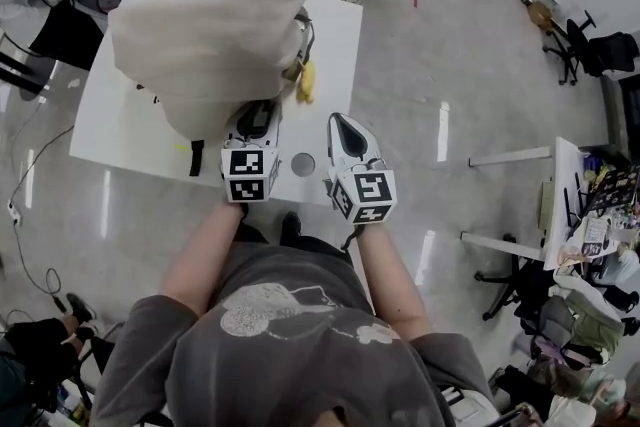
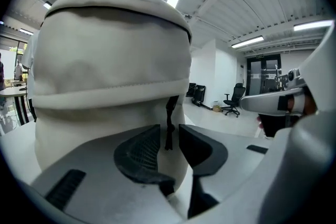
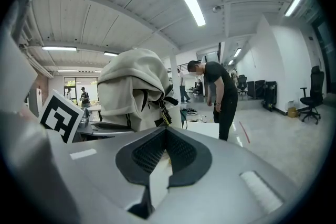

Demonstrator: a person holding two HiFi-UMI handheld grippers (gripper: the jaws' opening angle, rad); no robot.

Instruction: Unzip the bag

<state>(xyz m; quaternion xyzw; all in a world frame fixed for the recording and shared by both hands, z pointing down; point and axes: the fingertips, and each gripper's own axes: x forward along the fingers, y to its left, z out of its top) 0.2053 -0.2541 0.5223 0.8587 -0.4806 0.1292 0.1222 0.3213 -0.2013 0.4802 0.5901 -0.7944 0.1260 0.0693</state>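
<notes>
While its two dark-padded jaws stand spread, the left claw has a thin black zipper pull hanging between them, not pinched. Just beyond the jaws rises the cream fabric backpack, standing on the white rectangular table. To that claw's right, the right claw is pressed together on nothing, with the backpack ahead and to its left.

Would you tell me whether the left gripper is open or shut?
Open: the left gripper's pads stand apart, the backpack's black zipper pull hanging between.
</notes>
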